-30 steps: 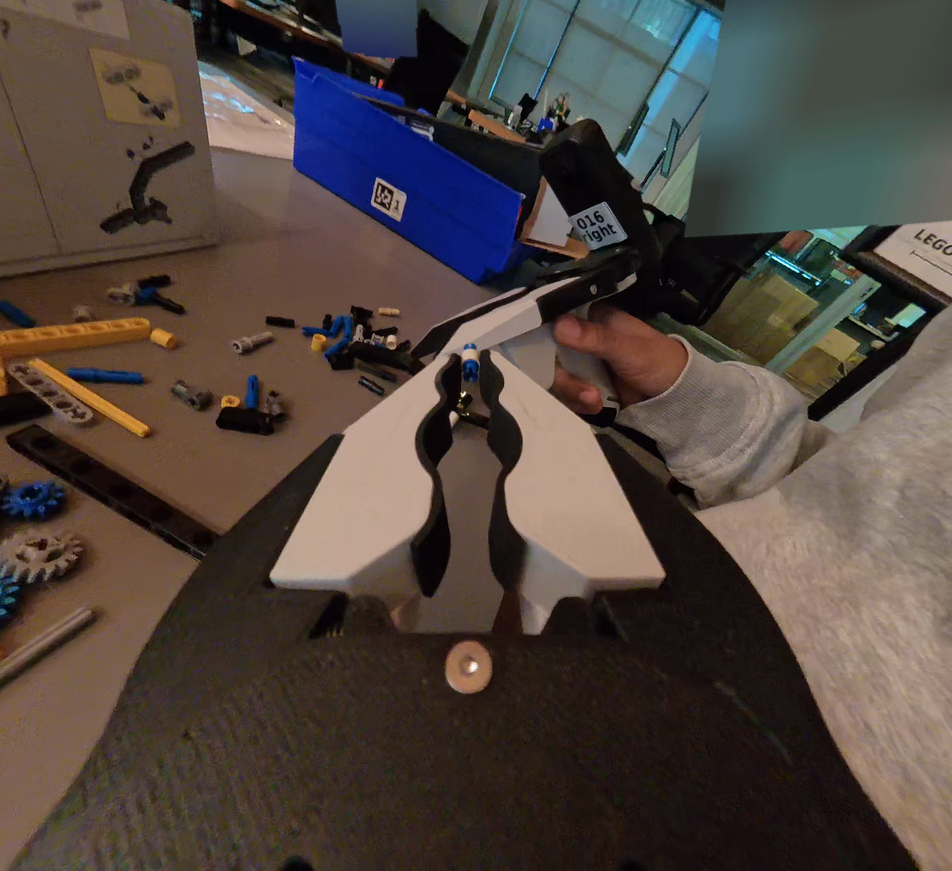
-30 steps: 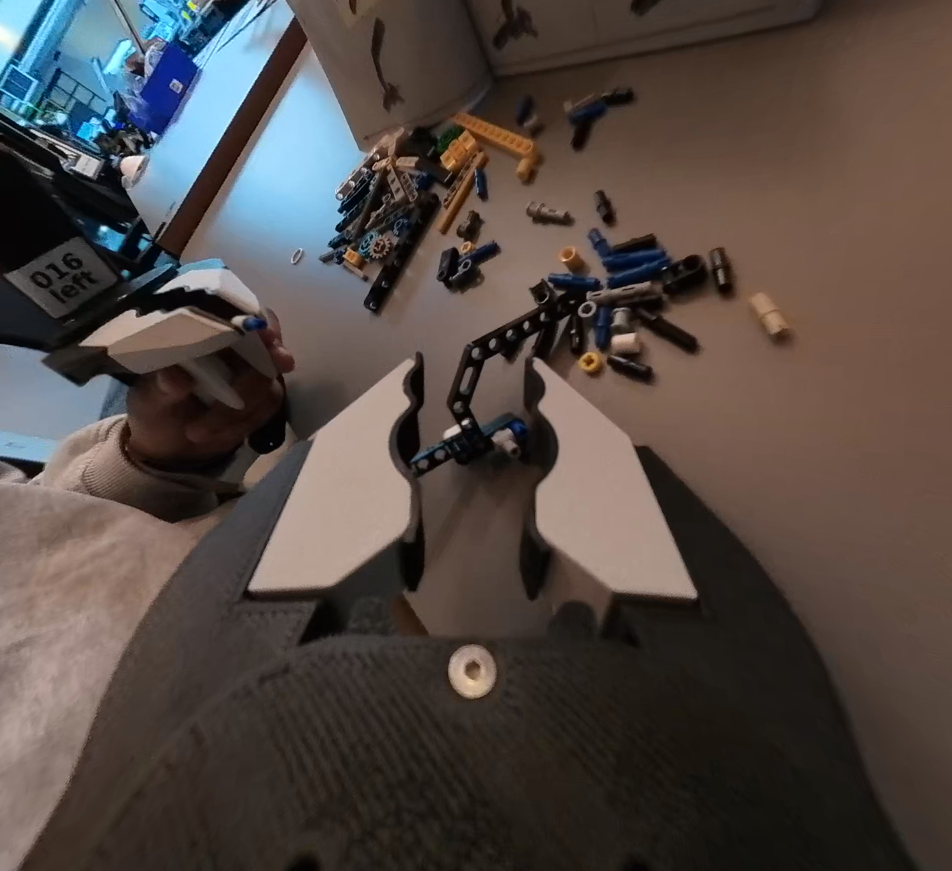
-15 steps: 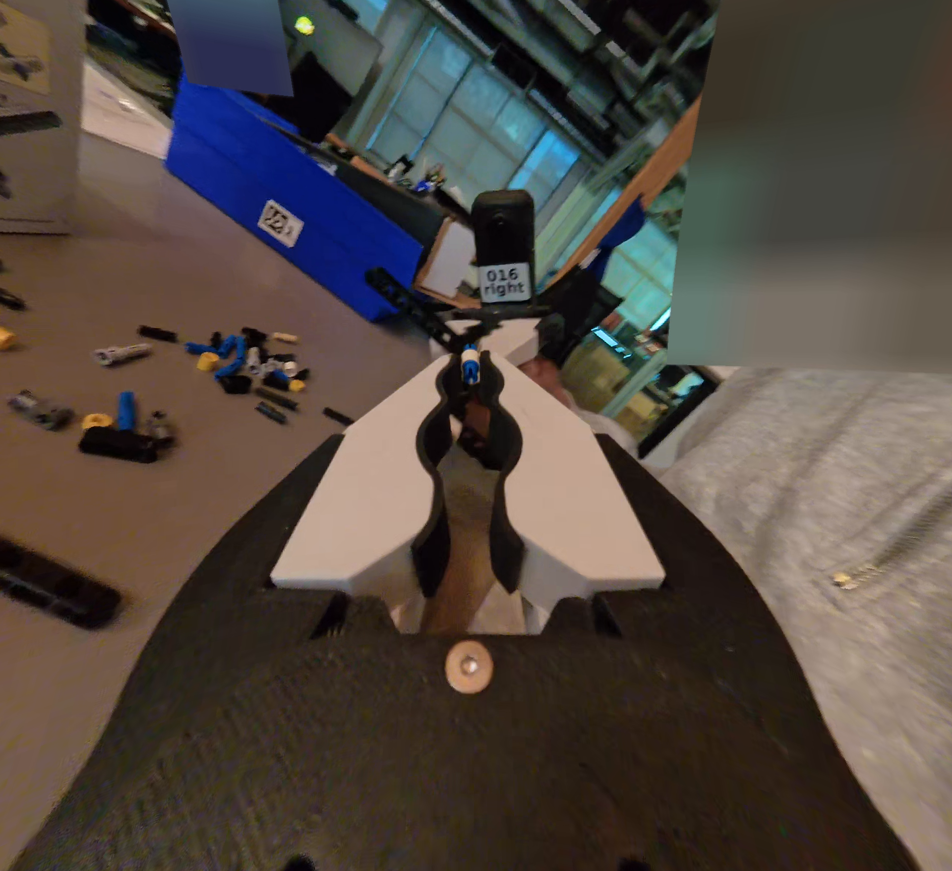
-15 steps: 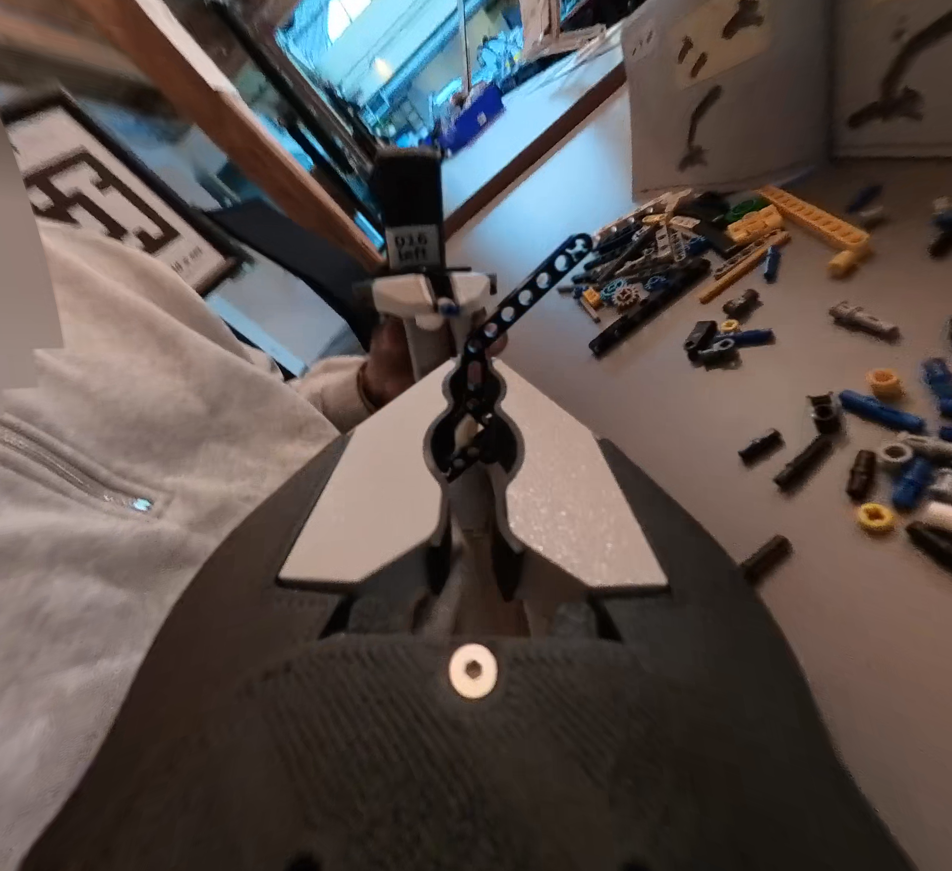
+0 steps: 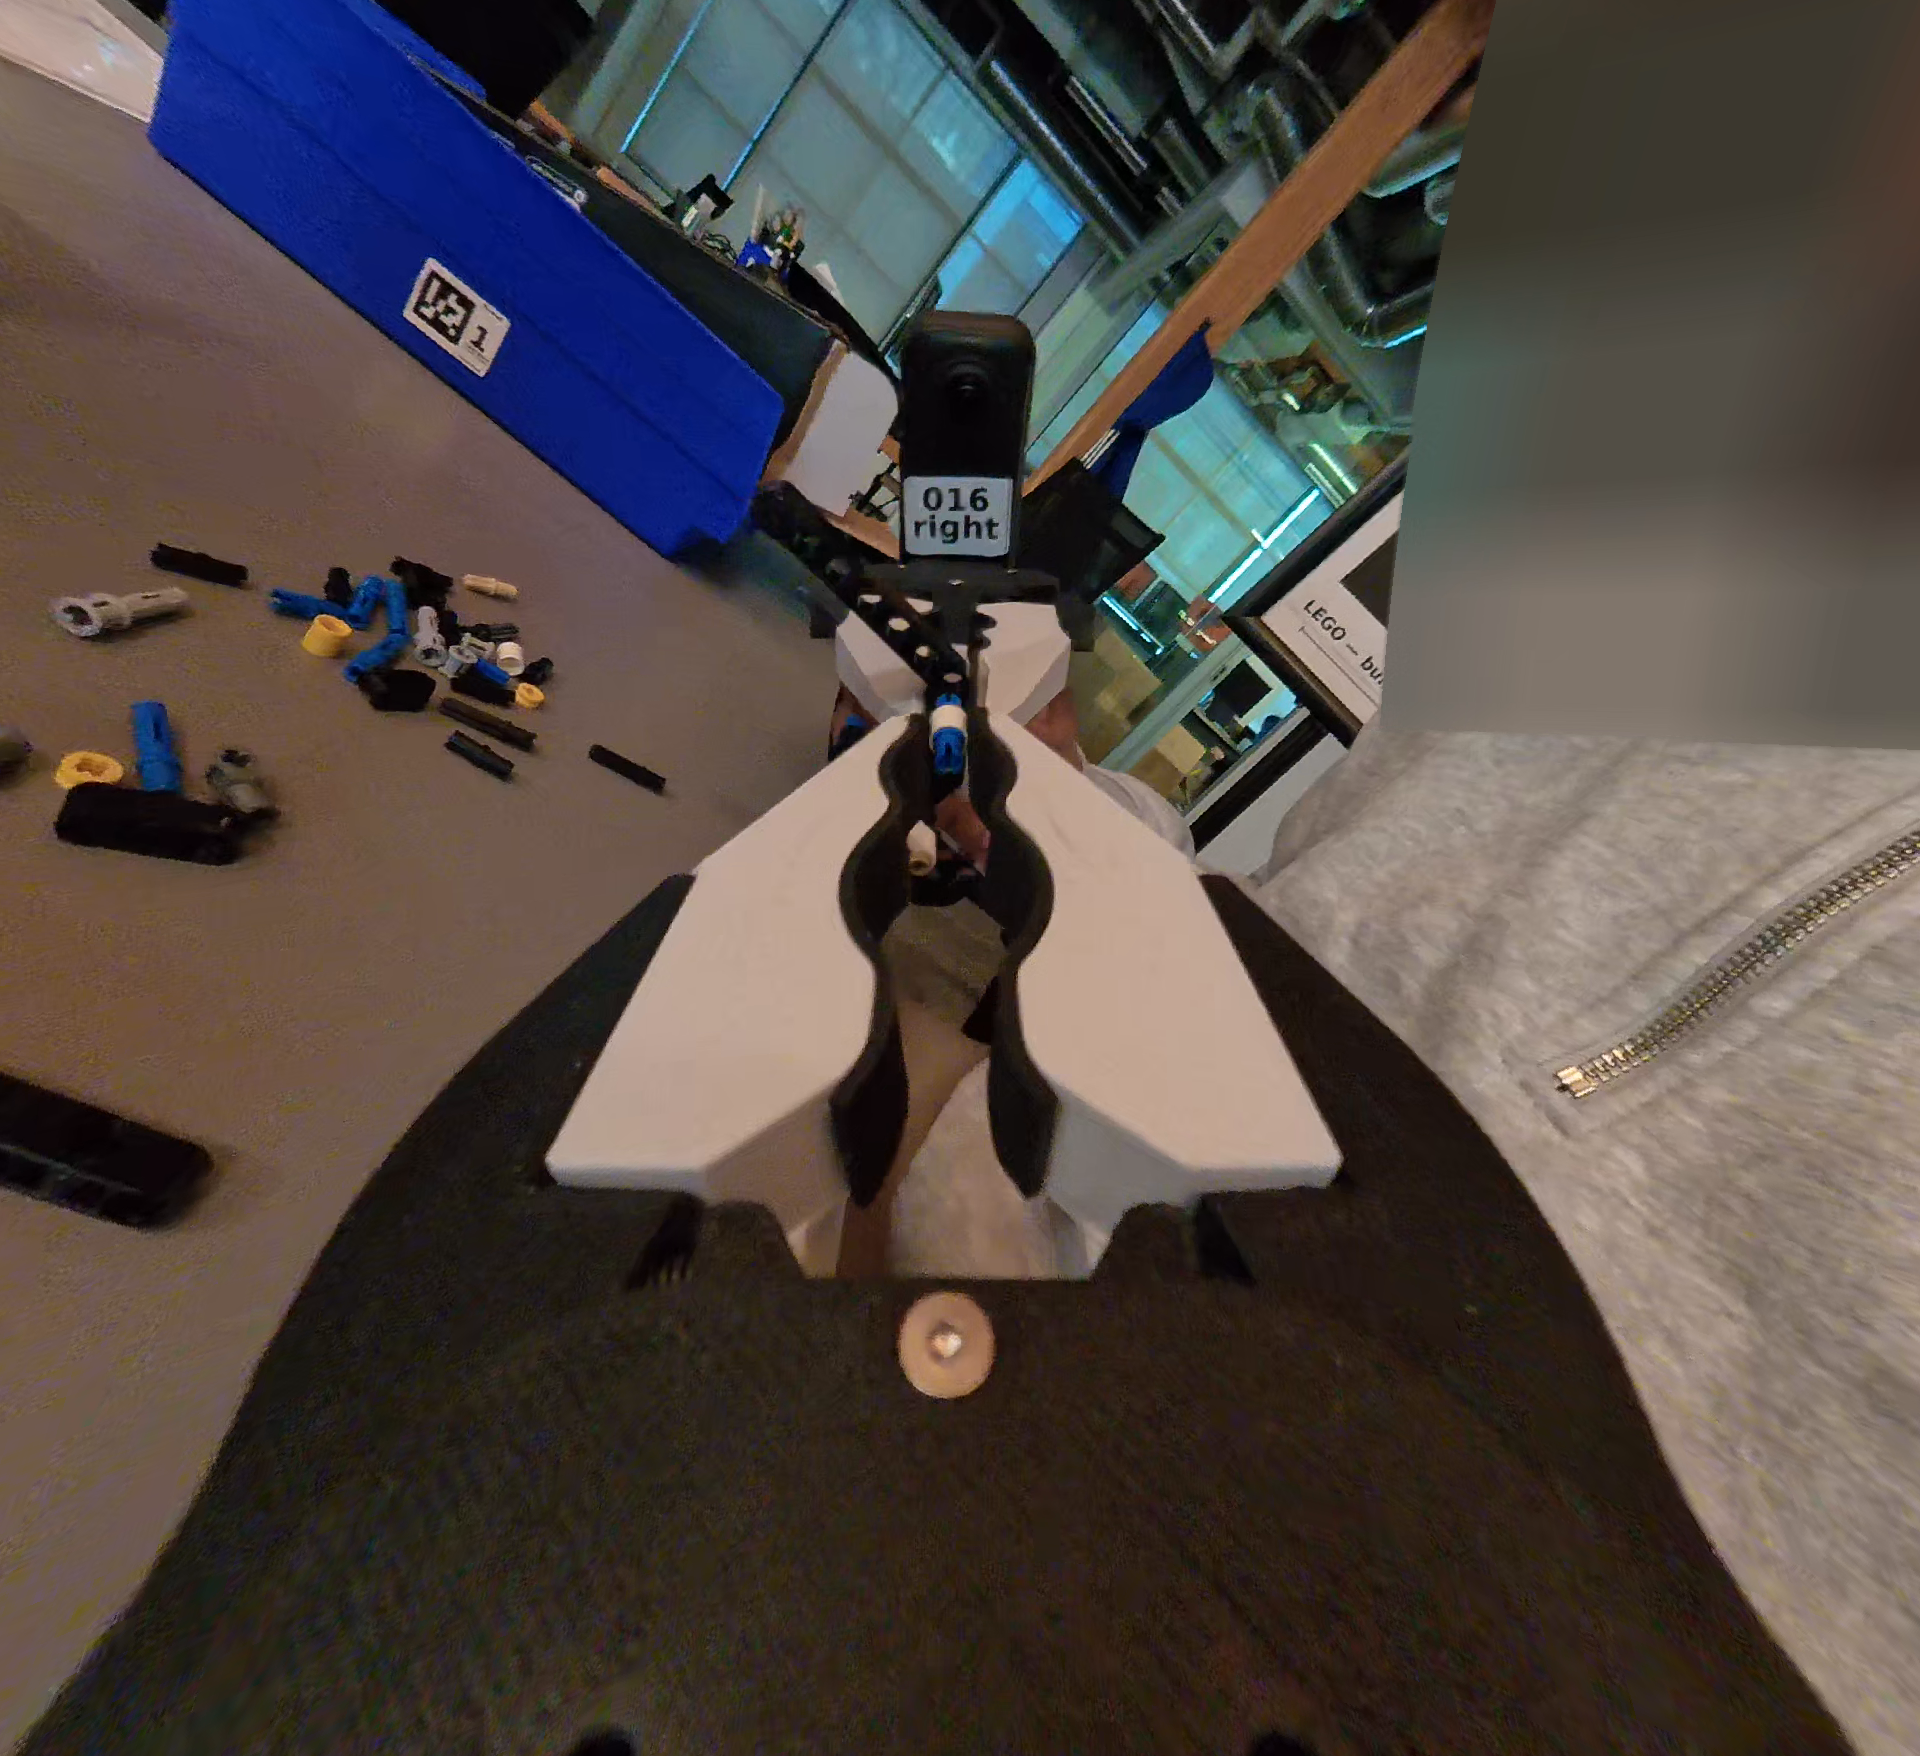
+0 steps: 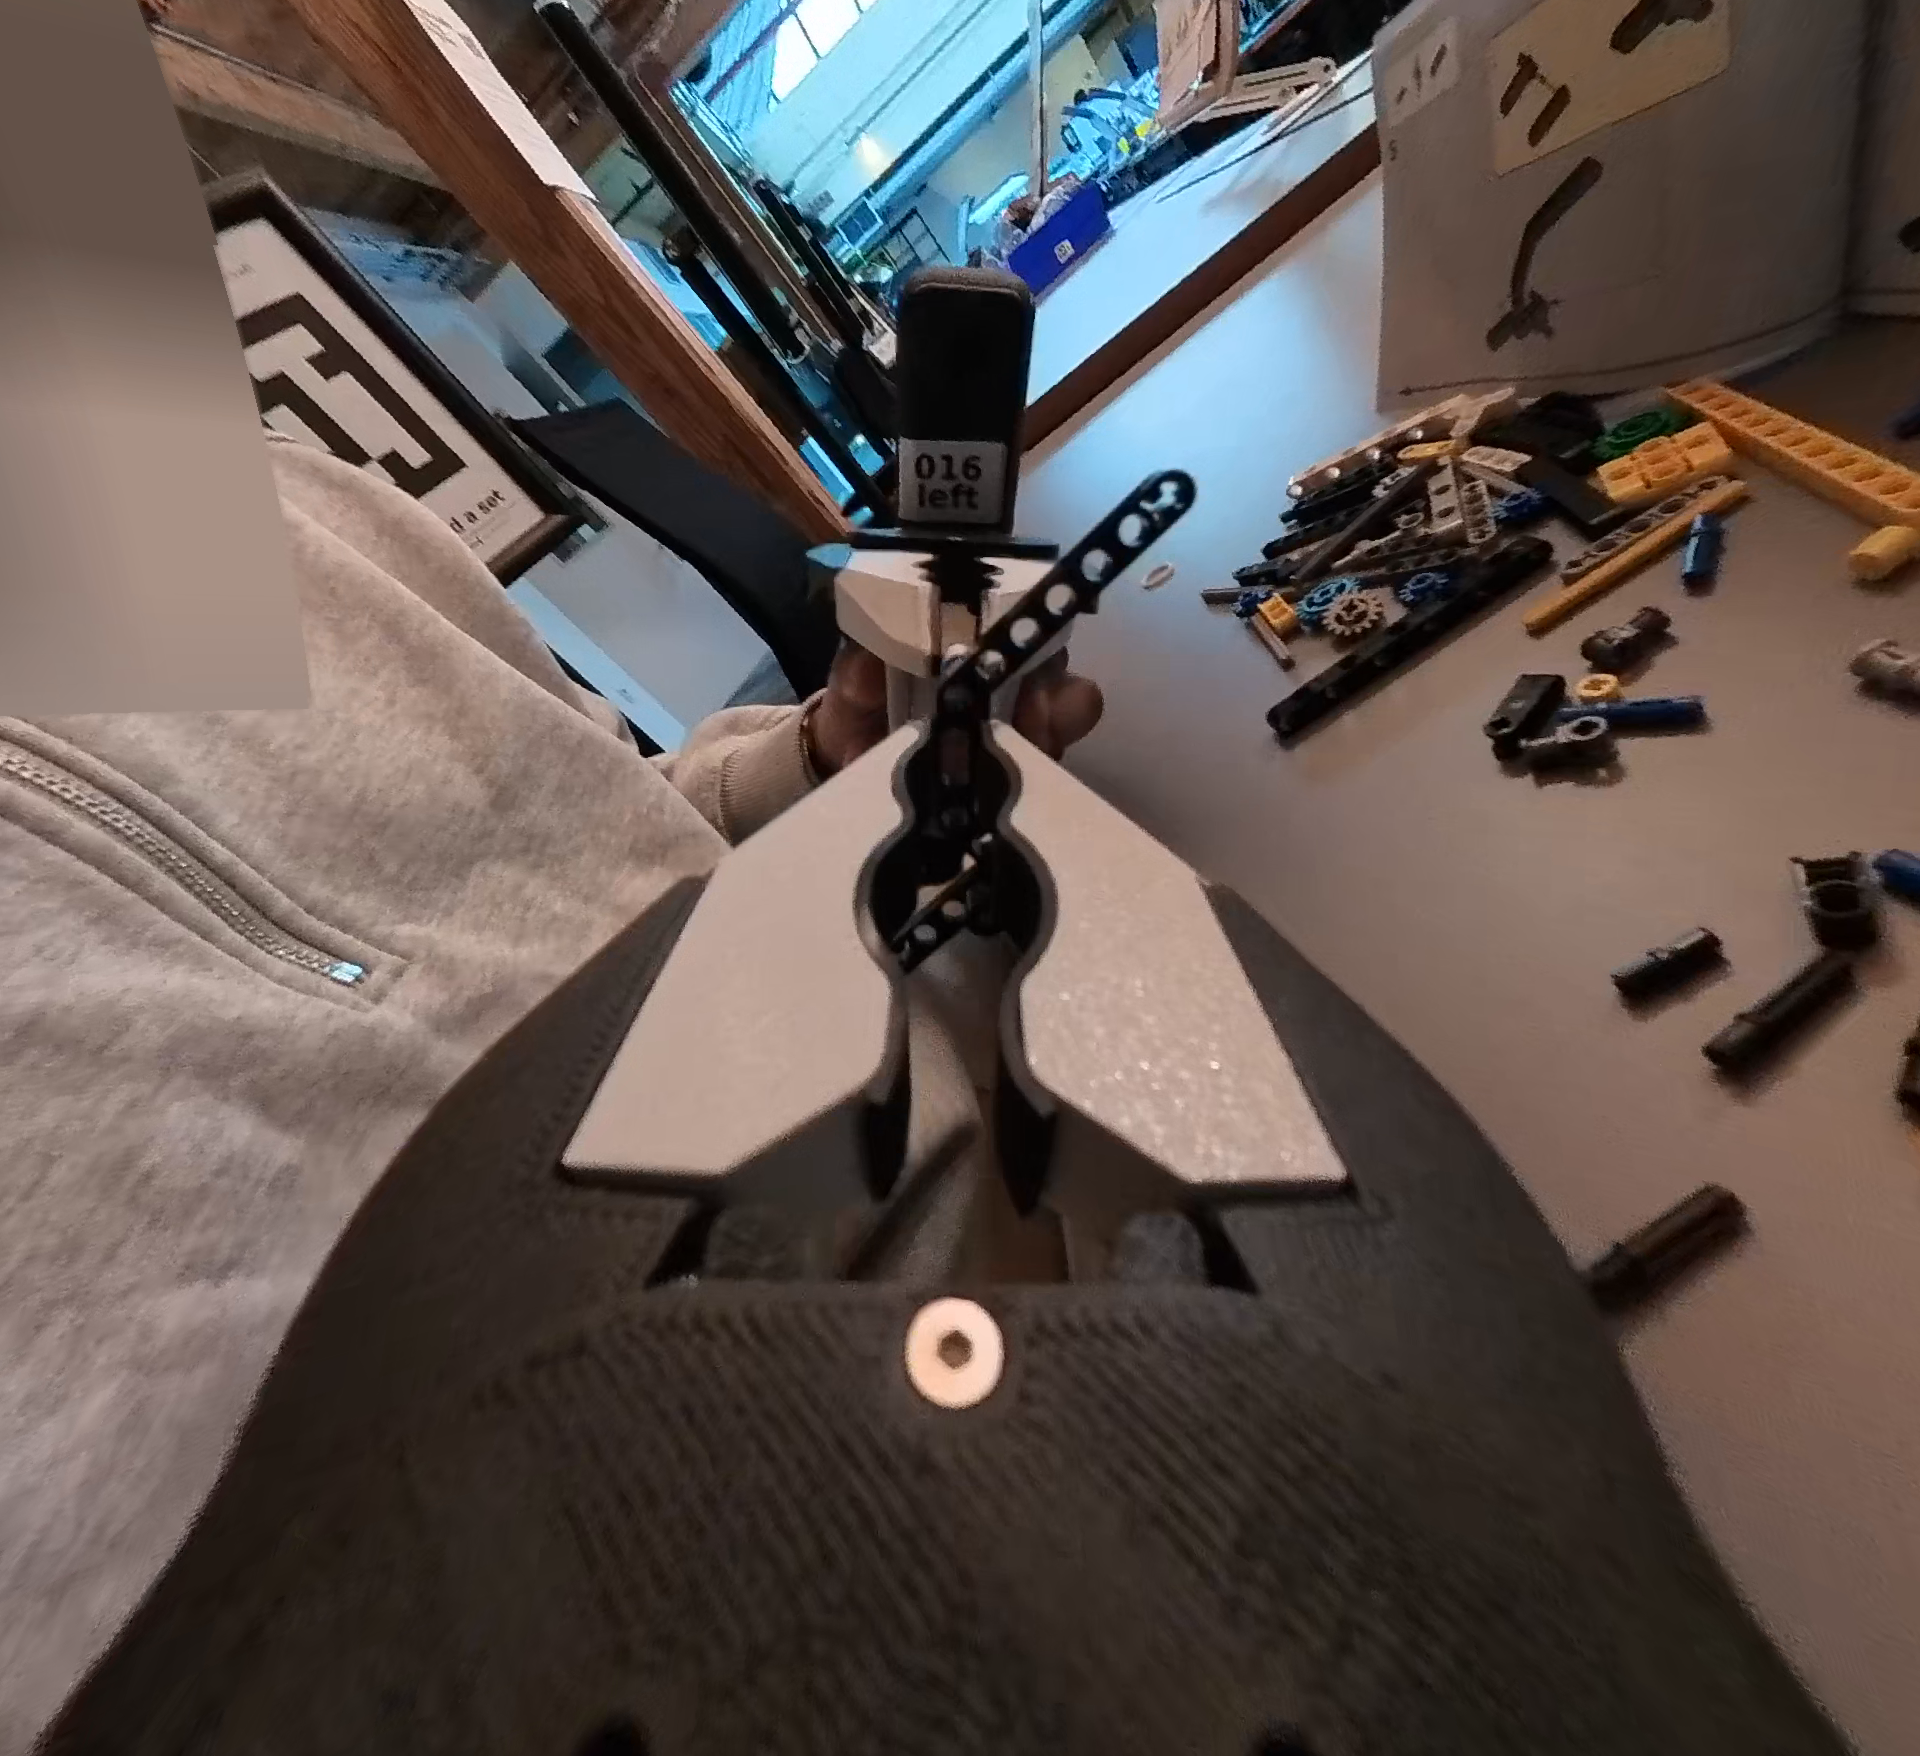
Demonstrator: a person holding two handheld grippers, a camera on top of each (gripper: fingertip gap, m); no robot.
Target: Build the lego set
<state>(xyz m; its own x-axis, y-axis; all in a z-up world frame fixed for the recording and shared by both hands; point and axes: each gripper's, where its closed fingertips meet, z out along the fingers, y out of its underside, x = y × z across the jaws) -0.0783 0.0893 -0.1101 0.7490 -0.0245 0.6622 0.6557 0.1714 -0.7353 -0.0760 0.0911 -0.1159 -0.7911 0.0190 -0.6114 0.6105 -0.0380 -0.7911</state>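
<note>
Above the desk (image 5: 312,927), the left tongs (image 5: 948,738) pinch a blue pin (image 5: 945,736). The right tongs (image 6: 954,750) clamp a black holed beam (image 6: 1060,600), facing them

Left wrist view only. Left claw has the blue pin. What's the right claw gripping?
Observer: The right claw is shut on a black bent beam. Its short end sits between the pads and its long holed arm points up and to the right.
Operator: Any gears around? None in my view.
Observer: Yes, gears lie piled with yellow bars on the table, in front of the instruction sheet.
Operator: Is the pin in a hole yet?
Observer: The left claw sits just behind the beam's bend. It's too small to tell if the pin is seated.
</note>
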